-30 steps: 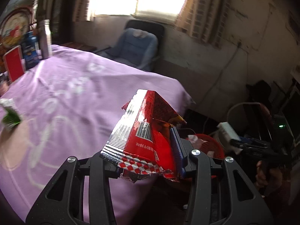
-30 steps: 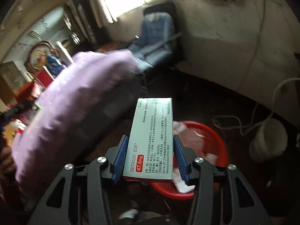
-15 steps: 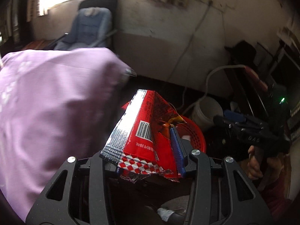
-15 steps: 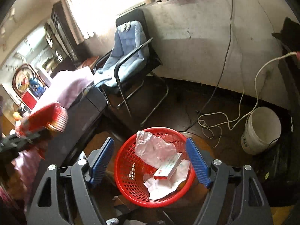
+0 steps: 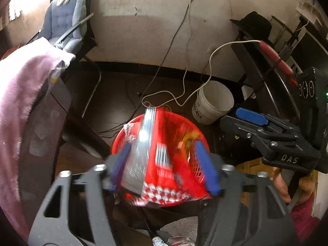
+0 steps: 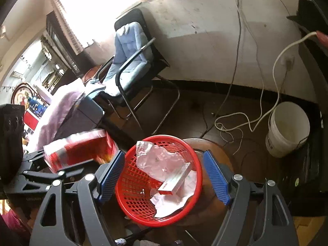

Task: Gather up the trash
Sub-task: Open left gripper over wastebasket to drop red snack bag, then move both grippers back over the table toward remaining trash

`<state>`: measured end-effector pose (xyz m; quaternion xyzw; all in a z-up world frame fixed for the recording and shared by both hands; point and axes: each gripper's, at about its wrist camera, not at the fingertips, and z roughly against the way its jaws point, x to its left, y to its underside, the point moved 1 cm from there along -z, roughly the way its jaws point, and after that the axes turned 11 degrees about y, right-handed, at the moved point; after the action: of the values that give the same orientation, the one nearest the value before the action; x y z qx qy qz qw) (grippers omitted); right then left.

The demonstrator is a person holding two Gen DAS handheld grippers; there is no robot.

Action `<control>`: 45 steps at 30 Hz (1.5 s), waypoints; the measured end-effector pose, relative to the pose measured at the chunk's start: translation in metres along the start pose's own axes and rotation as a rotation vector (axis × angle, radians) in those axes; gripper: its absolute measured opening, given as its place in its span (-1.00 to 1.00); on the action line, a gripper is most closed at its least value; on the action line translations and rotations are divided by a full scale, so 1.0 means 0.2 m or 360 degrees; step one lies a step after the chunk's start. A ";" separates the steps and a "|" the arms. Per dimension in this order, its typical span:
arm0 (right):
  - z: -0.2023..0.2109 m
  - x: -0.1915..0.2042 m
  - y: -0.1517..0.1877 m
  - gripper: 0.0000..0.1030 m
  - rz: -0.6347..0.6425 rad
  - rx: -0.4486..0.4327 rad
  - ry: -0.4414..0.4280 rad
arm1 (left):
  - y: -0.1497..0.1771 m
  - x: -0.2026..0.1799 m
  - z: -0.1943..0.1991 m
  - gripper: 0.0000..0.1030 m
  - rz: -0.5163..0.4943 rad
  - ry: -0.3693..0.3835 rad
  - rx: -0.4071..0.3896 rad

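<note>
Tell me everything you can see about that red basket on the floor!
The red basket is round, plastic-looking, with mesh walls full of little square holes and a smooth rim. It sits upright on a round brown stand. Inside lie crumpled clear wrap, white paper and a small medicine box, lying flat. The open right gripper hangs above it.

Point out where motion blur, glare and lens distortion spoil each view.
Left wrist view: the red snack wrapper and the left gripper are smeared by motion blur, while the white bucket is sharp; fisheye bends the wall's base. Right wrist view: the window is blown out white; the red basket and medicine box are crisp; the wrapper at left is blurred.
</note>
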<state>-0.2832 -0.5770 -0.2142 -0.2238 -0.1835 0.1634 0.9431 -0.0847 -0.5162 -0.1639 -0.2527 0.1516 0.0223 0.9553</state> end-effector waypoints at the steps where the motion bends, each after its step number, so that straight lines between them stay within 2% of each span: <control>1: -0.01 -0.01 0.00 0.50 -0.0009 0.0005 -0.0004 | 0.00 0.01 -0.01 0.54 0.0017 -0.0001 0.0005; 11: 0.00 0.05 0.01 0.51 0.0013 0.0016 -0.0042 | 0.02 0.11 0.12 0.61 0.0120 -0.0039 -0.0061; 23: 0.19 0.27 -0.01 0.61 0.0178 -0.0074 -0.0066 | 0.09 0.11 0.39 0.67 0.0140 -0.0120 -0.0235; 29: 0.34 0.39 -0.02 0.66 0.0251 -0.0151 -0.0083 | 0.15 0.15 0.60 0.70 0.0180 -0.0165 -0.0362; 35: 0.48 0.53 -0.01 0.79 0.0315 -0.0220 -0.0120 | 0.23 0.18 0.83 0.75 0.0223 -0.0218 -0.0510; 45: 0.67 0.87 0.08 0.87 0.0480 -0.0260 -0.0264 | 0.48 0.26 1.28 0.86 0.0270 -0.0399 -0.0760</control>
<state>-0.1902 -0.4458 -0.0626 -0.3103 -0.2378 0.3054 0.8683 0.0252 -0.3080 -0.0137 -0.4522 0.0432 0.1684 0.8748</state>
